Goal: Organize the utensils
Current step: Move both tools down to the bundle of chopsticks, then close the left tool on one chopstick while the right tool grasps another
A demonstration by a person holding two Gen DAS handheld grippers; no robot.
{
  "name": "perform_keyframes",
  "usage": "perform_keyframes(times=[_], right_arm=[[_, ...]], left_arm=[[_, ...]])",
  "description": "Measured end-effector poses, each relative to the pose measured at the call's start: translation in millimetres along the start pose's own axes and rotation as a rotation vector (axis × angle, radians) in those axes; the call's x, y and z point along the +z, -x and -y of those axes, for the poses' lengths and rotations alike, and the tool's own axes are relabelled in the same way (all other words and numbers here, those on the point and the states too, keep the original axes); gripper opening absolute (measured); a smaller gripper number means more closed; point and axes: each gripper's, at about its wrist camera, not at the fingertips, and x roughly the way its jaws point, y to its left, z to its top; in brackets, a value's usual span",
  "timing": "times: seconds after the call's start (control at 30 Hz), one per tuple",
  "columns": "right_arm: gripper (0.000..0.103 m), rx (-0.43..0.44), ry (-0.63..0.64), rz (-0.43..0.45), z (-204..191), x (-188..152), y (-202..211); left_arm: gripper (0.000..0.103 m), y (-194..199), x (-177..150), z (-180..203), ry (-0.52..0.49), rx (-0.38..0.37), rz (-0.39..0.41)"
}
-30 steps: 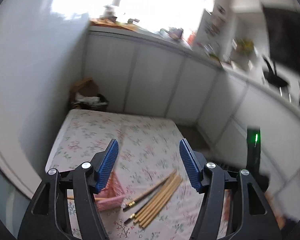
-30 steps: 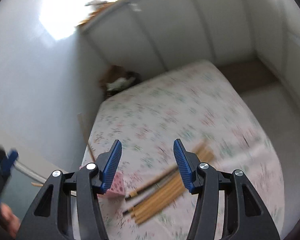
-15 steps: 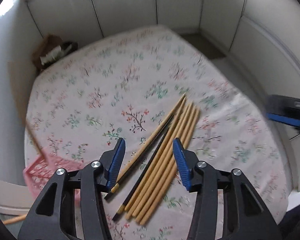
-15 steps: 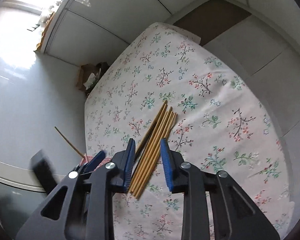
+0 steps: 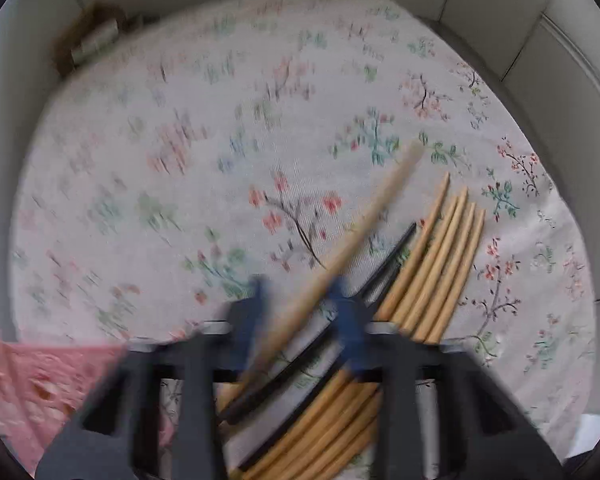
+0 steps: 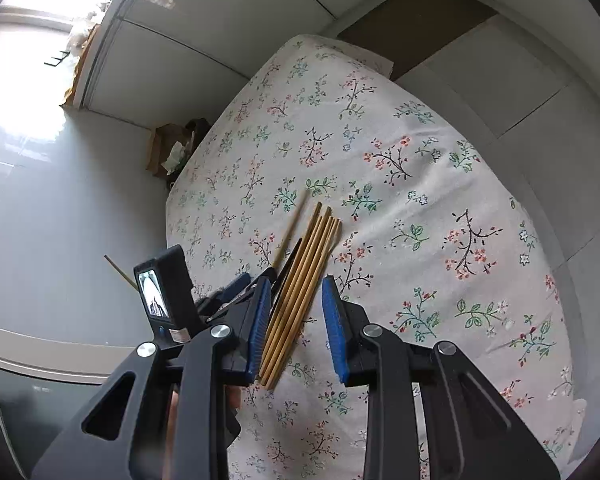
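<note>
The sorting has barely begun. A fan of bamboo chopsticks (image 6: 300, 288) and two black chopsticks (image 5: 380, 268) lie loose on the floral tablecloth (image 6: 440, 200), and the pink basket (image 5: 40, 380), low and to the left of the left gripper, appears to hold only a stick or two at its far edge. Nearly everything is left to gather.

The left gripper (image 5: 300, 300) points steeply down at the cloth, and its jaws have just been closing. A single light wooden chopstick (image 5: 380, 208) runs up and to the right from between them, its far end apparently raised off the cloth while the others lie flat. The blur hides the pads, so whether they actually press on it cannot be told; it looks like a pickup in progress. The black pair and the bamboo fan lie just right of and beneath this gripper.

The right gripper (image 6: 296, 320) slants down at a gentler angle, with the near ends of the bamboo fan between its blue pads (image 6: 334, 320). The jaws have narrowed but stand clear of the sticks, gripping nothing. The left gripper sits just left of it, over the same pile.
</note>
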Motion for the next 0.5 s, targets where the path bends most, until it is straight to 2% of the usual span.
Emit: perform_keyframes(times=[0.07, 0.17, 0.33, 0.5], right_arm=[[0.028, -0.003, 0.001, -0.005, 0, 0, -3], [0.028, -0.014, 0.016, -0.01, -1, -1, -7], [0.028, -0.077, 0.083, -0.064, -1, -2, -28], [0.028, -0.162, 0.189, -0.14, -5, -5, -60]], left_arm=[[0.017, 0, -3, -1, -0.006, 0.003, 0.006], [0.012, 3, -8, -8, 0.082, -0.066, -0.024], [0.007, 12, -27, -6, 0.15, -0.135, -0.067], [0.007, 31, -40, 2, 0.155, -0.172, -0.026]])
